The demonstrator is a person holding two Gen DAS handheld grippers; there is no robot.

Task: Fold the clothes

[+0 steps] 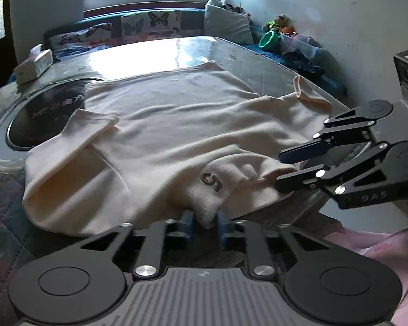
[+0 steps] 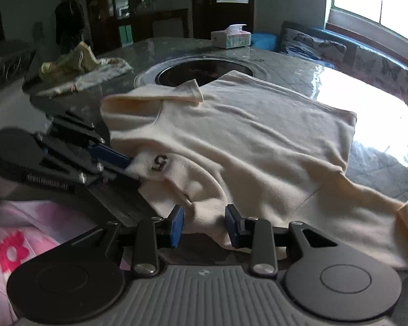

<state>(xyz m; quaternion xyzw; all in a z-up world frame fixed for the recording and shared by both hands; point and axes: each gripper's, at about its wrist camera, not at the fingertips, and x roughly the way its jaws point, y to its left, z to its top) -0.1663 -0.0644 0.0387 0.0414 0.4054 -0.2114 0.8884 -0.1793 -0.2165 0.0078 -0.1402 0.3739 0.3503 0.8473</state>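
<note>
On the bench [image 1: 231, 46] a cream T-shirt [image 1: 176, 125] lies spread flat, collar end toward the near edge, a dark "5" label [image 1: 211, 180] on a bunched fold there. Left gripper [image 1: 205, 224] has its blue fingers [image 1: 186, 221] nearly closed, pinching that fold of shirt cloth; fingertips are buried in the fabric, so the contact point is hidden. Right gripper [image 2: 205, 224] in its own view: fingers part open with a hump of shirt between them, but whether the pads [image 2: 178, 221] press the cloth cannot be told. From the left wrist view the right gripper [image 1: 285, 169] comes in from the right with fingers lying on or at the shirt edge (grip unclear there too).

One sleeve [image 1: 92, 126] is folded back onto the shirt; the other sleeve [image 1: 310, 95] trails toward the bench edge, and in the right view its end is cut off by the frame. Shirt covers part of a round dark inset [image 1: 40, 114] in the bench; the writing on it is unreadable. Window glare [image 1: 138, 54] washes out the far bench surface.

Around: tissue box [image 2: 231, 35] at the far side, a crumpled rag-like pile [image 2: 81, 65] (can't identify), butterfly cushions [image 1: 149, 25], toys and a green bowl [image 1: 269, 39] in the corner. A person [image 2: 68, 13] stands in the dim background, blurred. Pink clothing [image 2: 19, 244] of the holder fills the lower corner; left gripper [image 2: 117, 163] in the right view is motion-blurred.
</note>
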